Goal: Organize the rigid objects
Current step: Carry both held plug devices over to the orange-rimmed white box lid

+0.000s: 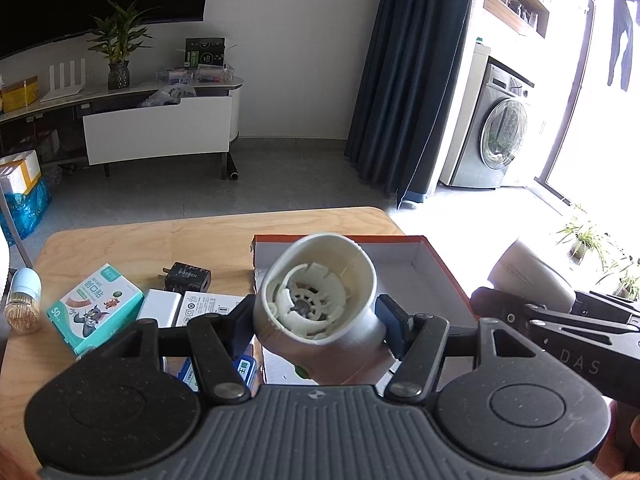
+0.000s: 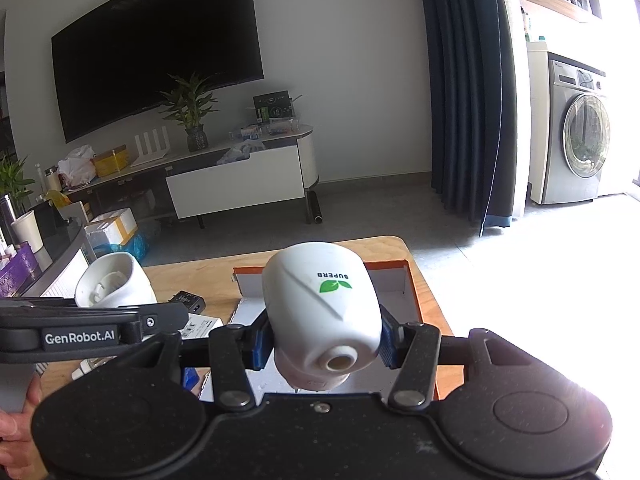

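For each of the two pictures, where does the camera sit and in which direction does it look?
Left wrist: on the left gripper, looking forward over the open white housing it clamps, toward the orange-edged box; the right gripper's arm enters at right.
Right wrist: on the right gripper, clamping the white SUPERB-marked shell above the same box; a hand shows at lower left.
Shared: box, wooden table, television wall, washing machine.

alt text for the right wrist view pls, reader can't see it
The right tool grips a white rounded housing marked SUPERB with a green leaf, above an open orange-edged box on a wooden table. At left, the left tool holds a white hollow shell; a living room lies behind.
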